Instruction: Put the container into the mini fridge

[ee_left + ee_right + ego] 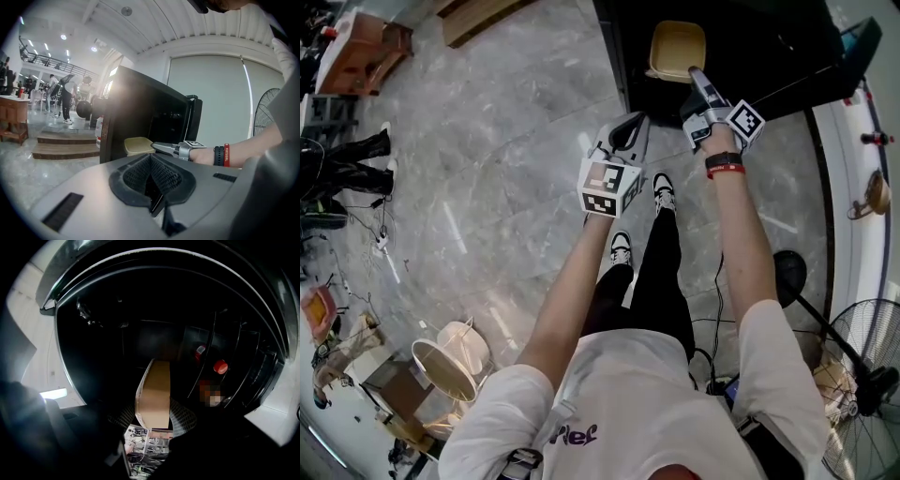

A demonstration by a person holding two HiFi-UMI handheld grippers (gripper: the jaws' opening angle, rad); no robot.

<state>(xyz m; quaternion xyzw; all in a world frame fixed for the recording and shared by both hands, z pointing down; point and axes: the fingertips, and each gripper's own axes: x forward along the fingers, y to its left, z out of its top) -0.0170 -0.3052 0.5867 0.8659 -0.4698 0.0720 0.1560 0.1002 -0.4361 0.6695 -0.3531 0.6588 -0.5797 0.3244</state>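
While right hand-held gripper [695, 75] clamps container [675, 47] at mini fridge [769, 56] mouth | left hand-held gripper [625, 134] closed, empty | release pending

Tan square container [677, 49] level, at open black mini fridge [773, 47].

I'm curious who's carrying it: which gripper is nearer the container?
Right. The right gripper clamps the container in its jaws; the left gripper hangs apart from it, nearer the person.
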